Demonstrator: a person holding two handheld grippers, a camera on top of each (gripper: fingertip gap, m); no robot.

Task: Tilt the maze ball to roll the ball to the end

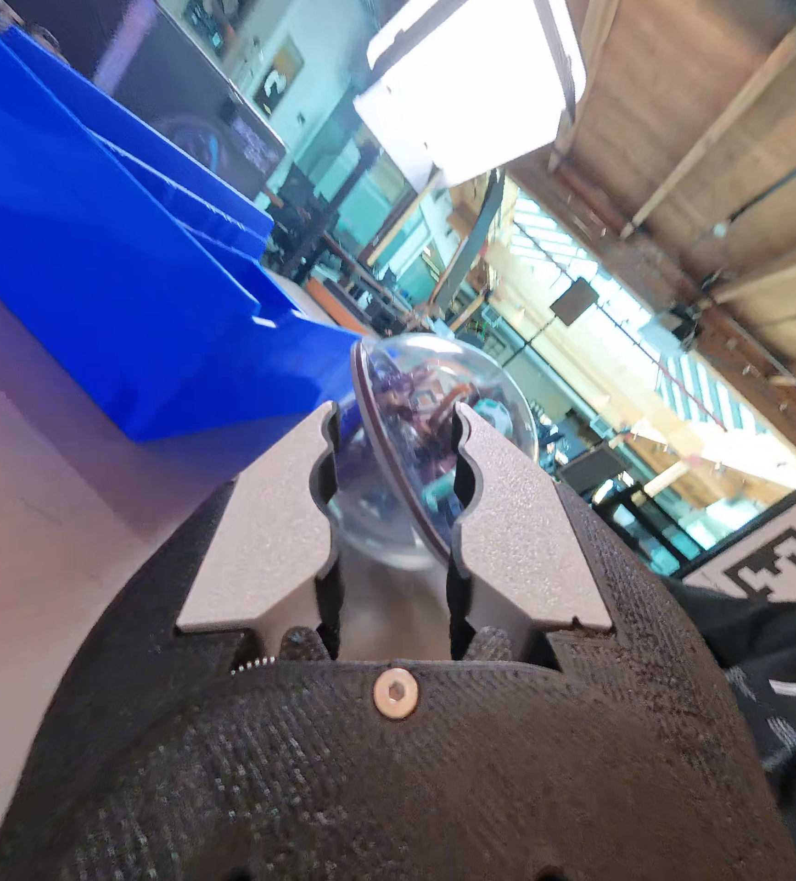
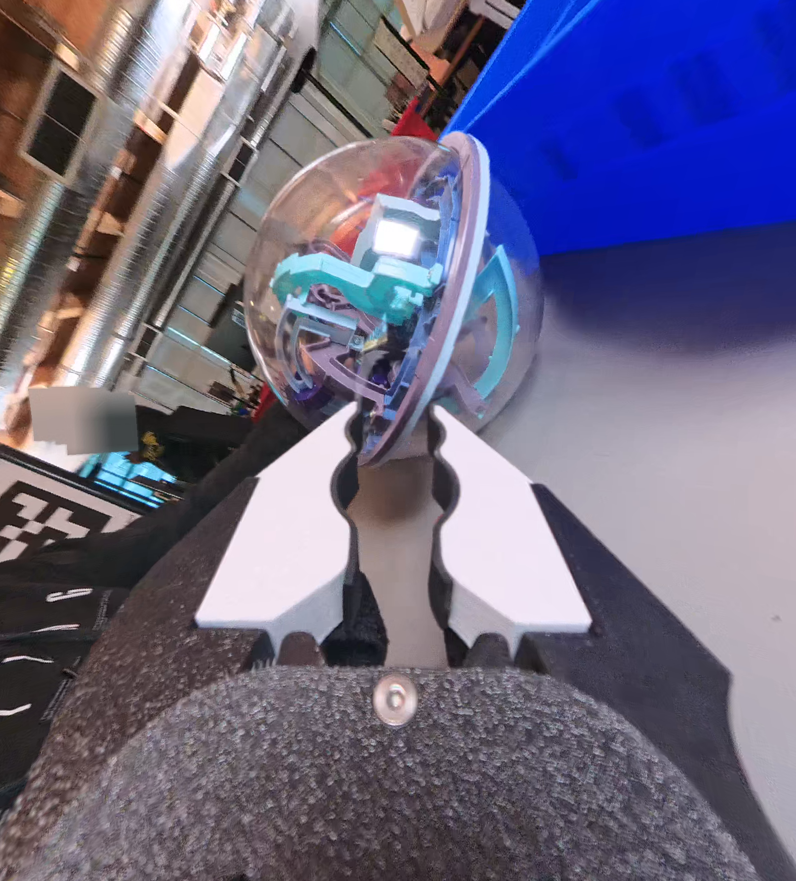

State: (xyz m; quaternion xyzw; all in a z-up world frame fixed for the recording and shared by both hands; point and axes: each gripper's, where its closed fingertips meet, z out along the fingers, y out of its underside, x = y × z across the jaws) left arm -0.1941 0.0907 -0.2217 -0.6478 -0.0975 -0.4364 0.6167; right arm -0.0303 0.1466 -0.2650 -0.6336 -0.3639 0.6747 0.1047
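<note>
- Desk (image 2: pixel 672 524): pale grey and steeply canted in both wrist views, which says the grippers are rolled hard over; a blue bin (image 2: pixel 672 119) stands just behind the work
- Maze ball (image 2: pixel 393 286): a clear sphere with teal and purple tracks inside, held up off the desk between the two grippers, near the bin
- It has no long axis; the equator seam (image 2: pixel 458 286) is the best guide to its pose, and it runs steeply on edge, slanting across both views, so the two halves face sideways
- Left gripper (image 1: pixel 393 429): fingers (image 1: pixel 281 500) clenched around the sphere's lower part, the seam passing between them
- Right gripper (image 2: pixel 393 419): fingers (image 2: pixel 482 524) pinch the seam rim at their tips, from the opposite side
- The inner ball: I cannot pick it out among the tracks
- To tilt well, I judge both wrists should roll together, slowly and in small steps, with even grip pressure so the smooth shell does not slip or twist out, pausing to let the ball settle before changing direction
</note>
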